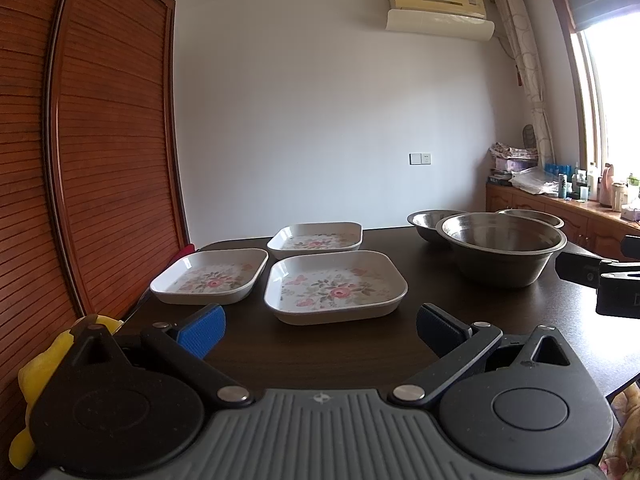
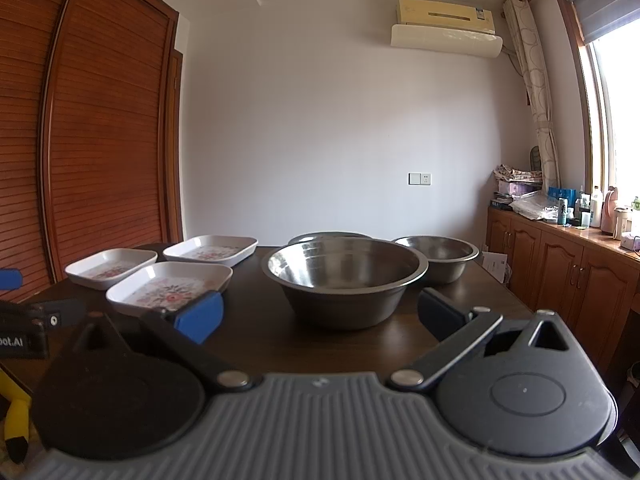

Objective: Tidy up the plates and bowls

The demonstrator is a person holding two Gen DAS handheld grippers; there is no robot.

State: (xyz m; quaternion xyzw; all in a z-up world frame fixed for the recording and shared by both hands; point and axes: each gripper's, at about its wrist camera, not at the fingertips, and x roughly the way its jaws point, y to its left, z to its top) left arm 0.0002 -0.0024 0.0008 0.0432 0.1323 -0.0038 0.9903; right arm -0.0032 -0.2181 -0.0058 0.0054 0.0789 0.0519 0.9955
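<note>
Three square white plates with flower prints lie on the dark table [image 1: 460, 304]: a near one [image 1: 335, 286], a left one [image 1: 210, 276] and a far one [image 1: 316, 240]. Right of them stand three steel bowls: a large near bowl [image 2: 344, 280], one behind it [image 2: 330, 236] and one at the right [image 2: 440, 256]. My left gripper [image 1: 320, 328] hangs open just short of the near plate, nothing between its blue pads. My right gripper [image 2: 320, 314] is open in front of the large bowl [image 1: 502, 250] and holds nothing.
A slatted wooden wardrobe [image 1: 100, 140] rises along the table's left side. Low wooden cabinets [image 2: 560, 264] with bottles and clutter line the right wall under the window. A yellow soft toy [image 1: 36, 380] sits at the near left. The table's right edge [image 2: 500, 280] drops off beside the bowls.
</note>
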